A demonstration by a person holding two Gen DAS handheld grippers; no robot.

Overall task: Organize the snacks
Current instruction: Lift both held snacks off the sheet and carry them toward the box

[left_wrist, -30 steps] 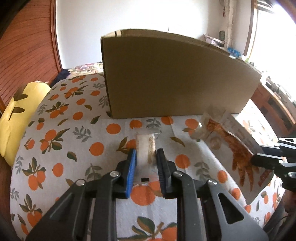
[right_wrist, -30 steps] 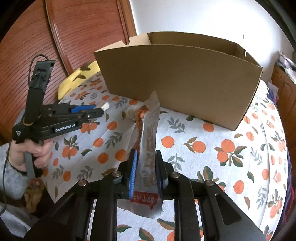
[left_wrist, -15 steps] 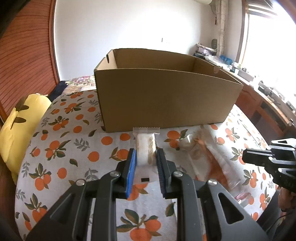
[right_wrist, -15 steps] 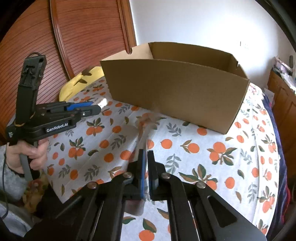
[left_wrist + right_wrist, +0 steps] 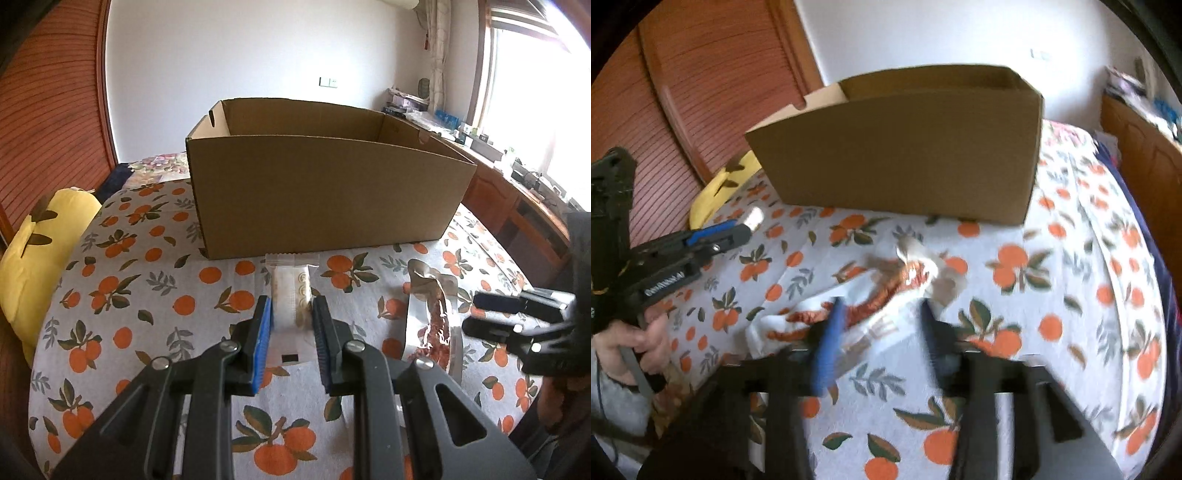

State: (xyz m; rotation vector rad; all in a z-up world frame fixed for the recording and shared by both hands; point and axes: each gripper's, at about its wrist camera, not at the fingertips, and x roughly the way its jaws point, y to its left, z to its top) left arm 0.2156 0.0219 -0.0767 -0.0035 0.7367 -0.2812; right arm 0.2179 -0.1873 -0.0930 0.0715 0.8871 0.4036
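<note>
My left gripper [image 5: 291, 314] is shut on a small white wrapped snack [image 5: 290, 295] and holds it above the orange-print cloth, in front of the open cardboard box [image 5: 325, 195]. My right gripper [image 5: 879, 321] is open, its jaws wide apart over a clear packet with reddish-brown snacks [image 5: 886, 295] that lies flat on the cloth. That packet also shows in the left wrist view [image 5: 432, 317], just left of the right gripper [image 5: 480, 314]. The left gripper shows in the right wrist view [image 5: 738, 236] at far left. The box [image 5: 905, 155] stands behind.
A yellow cushion [image 5: 33, 251] lies at the table's left edge. A wooden sideboard with clutter [image 5: 517, 192] runs along the right under a window. A wood-panelled wall [image 5: 48, 110] is at left.
My right gripper let go of the snack packet, which dropped flat on the cloth, and the jaws opened wide. My left gripper drew back from the box, still holding its snack.
</note>
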